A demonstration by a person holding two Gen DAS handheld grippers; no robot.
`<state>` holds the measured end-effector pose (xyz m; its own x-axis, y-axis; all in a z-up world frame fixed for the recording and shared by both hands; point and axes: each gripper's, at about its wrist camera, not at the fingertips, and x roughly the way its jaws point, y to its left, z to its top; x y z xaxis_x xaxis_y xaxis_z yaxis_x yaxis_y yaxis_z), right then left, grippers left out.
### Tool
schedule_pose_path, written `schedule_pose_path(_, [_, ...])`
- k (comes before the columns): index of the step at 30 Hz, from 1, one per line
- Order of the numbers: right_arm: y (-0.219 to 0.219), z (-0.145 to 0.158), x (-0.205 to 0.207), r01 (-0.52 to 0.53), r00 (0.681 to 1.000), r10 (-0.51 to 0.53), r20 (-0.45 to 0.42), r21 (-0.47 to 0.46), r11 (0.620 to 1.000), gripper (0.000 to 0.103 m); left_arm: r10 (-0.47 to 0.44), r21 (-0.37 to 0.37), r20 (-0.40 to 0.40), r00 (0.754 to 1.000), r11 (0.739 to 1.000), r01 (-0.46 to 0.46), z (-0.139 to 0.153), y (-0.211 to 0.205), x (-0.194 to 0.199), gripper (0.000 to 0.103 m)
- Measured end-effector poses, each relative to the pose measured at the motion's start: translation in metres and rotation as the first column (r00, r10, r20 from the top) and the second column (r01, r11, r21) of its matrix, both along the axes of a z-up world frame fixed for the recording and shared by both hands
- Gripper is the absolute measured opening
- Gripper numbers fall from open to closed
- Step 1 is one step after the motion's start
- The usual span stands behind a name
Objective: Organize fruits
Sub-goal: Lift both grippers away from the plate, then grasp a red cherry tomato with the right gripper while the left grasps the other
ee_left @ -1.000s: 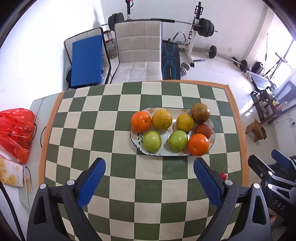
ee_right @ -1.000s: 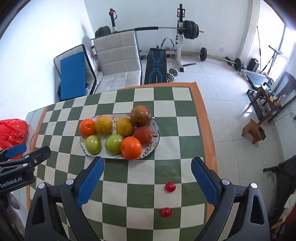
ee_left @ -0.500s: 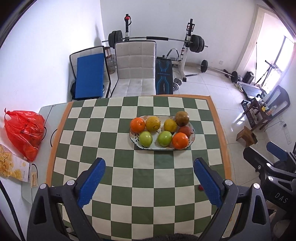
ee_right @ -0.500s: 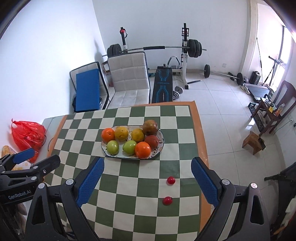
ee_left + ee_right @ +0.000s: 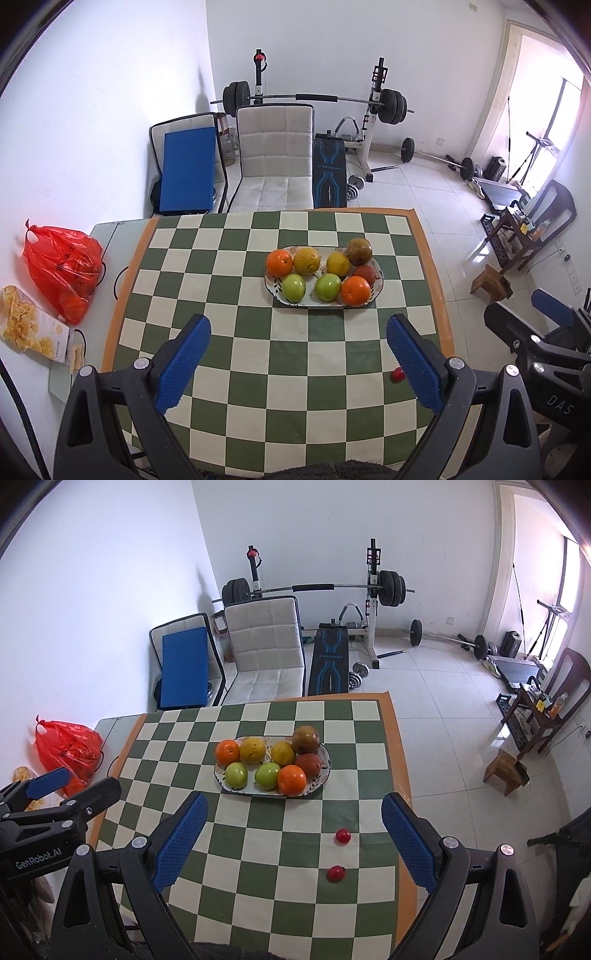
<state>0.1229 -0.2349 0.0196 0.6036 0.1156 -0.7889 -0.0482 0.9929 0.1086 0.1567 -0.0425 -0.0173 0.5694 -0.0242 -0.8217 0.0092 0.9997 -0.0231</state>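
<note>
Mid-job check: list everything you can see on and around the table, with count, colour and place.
Plate: 1, white patterned, centre of checkered cloth.
Oranges: 2, on plate.
Green apples: 2, plate's near row.
Yellow fruits: 2, far row.
Brown-red fruits: 2, plate's right end.
Small red fruits: 2, loose on cloth, near right.
Red bag: 1, left of cloth.
Snack box: 1, yellow, beside bag.
Chair: 1, white, behind table.
Left tongs: open, empty.
Right tongs: open, empty.

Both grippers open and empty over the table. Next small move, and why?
Probably lower the right gripper toward the nearer small red fruit: it and a second one lie loose on the checkered cloth, outside the plate holding the other fruits, on the right side.
</note>
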Motion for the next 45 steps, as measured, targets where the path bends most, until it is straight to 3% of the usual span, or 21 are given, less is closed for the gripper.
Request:
schedule_pose_path(10, [-0.005, -0.018, 0.013, 0.018, 0.999, -0.017, -0.027, 0.037, 0.999, 0.097, 0.003, 0.012, -0.012, 1.000, 1.000, -0.003, -0.011, -0.004, 0.005, 0.098])
schedule_pose_path(16, [-0.019, -0.043, 0.028, 0.055, 0.996, -0.049, -0.074, 0.082, 0.995, 0.097, 0.004, 0.013, -0.033, 0.999, 1.000, -0.004, -0.022, -0.003, 0.014, 0.098])
schedule_pose_path(19, [-0.038, -0.078, 0.042, 0.096, 0.985, -0.079, -0.154, 0.105, 0.990, 0.097, 0.003, 0.019, -0.071, 0.997, 1.000, -0.001, -0.040, -0.005, 0.026, 0.103])
schedule_pose_path(24, [-0.081, -0.180, 0.057, 0.202, 0.922, -0.152, -0.355, 0.108, 0.973, 0.097, -0.012, 0.100, -0.169, 0.986, 0.995, 0.030, -0.098, -0.021, 0.051, 0.103])
schedule_pose_path(28, [-0.099, -0.273, 0.057, 0.265, 0.846, -0.161, -0.508, 0.139, 0.954, 0.091, -0.038, 0.154, -0.293, 0.955, 0.984, 0.087, -0.157, -0.042, 0.070, 0.103])
schedule_pose_path(31, [-0.093, -0.321, 0.055, 0.264, 0.814, -0.139, -0.564, 0.146, 0.954, 0.082, -0.072, 0.184, -0.367, 0.927, 0.972, 0.148, -0.192, -0.061, 0.081, 0.103])
schedule_pose_path(34, [-0.085, -0.356, 0.055, 0.263, 0.790, -0.122, -0.601, 0.153, 0.953, 0.066, -0.107, 0.205, -0.420, 0.901, 0.956, 0.210, -0.216, -0.080, 0.093, 0.103])
schedule_pose_path(36, [-0.080, -0.375, 0.056, 0.272, 0.773, -0.111, -0.624, 0.168, 0.948, 0.048, -0.129, 0.212, -0.451, 0.883, 0.946, 0.246, -0.229, -0.090, 0.100, 0.103])
schedule_pose_path(37, [-0.077, -0.383, 0.055, 0.271, 0.769, -0.108, -0.630, 0.167, 0.948, 0.044, -0.134, 0.213, -0.464, 0.876, 0.943, 0.257, -0.235, -0.095, 0.104, 0.103])
schedule_pose_path(39, [-0.073, -0.379, 0.053, 0.251, 0.795, -0.110, -0.596, 0.160, 0.955, 0.033, -0.159, 0.180, -0.502, 0.850, 0.942, 0.282, -0.247, -0.103, 0.110, 0.103])
schedule_pose_path(45, [-0.104, -0.357, 0.039, 0.317, 0.811, -0.177, -0.557, 0.164, 0.934, 0.033, -0.261, 0.023, -0.569, 0.779, 0.943, 0.333, -0.274, -0.143, 0.126, 0.103])
